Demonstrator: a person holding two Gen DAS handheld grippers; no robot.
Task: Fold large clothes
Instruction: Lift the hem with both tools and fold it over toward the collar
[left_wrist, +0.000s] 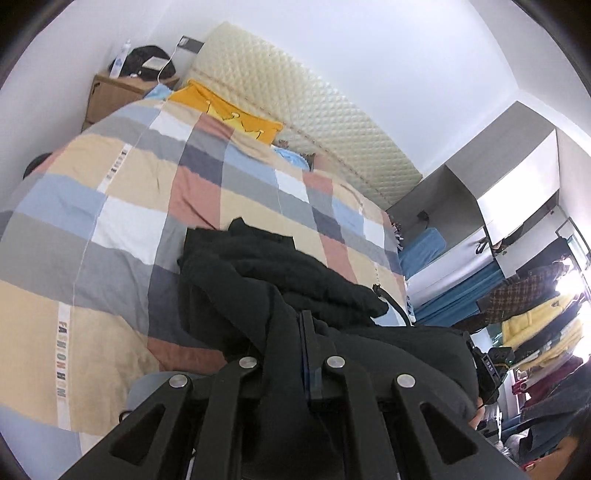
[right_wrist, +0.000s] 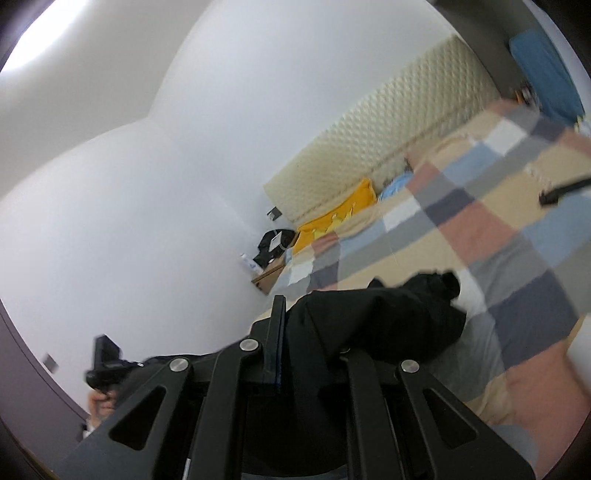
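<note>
Two grippers clamped on one black garment above the bed

Both tools are closed on cloth: the left gripper has its fingers pressed together with the black garment pinched between them, and the right gripper grips the same garment at another edge. From the left wrist view, the garment hangs in bunched folds from the fingers down onto the checked quilt of the bed. A yellow pillow lies at the head of the bed against the padded headboard. A nightstand stands beside the bed, and hanging clothes crowd the right edge
</note>
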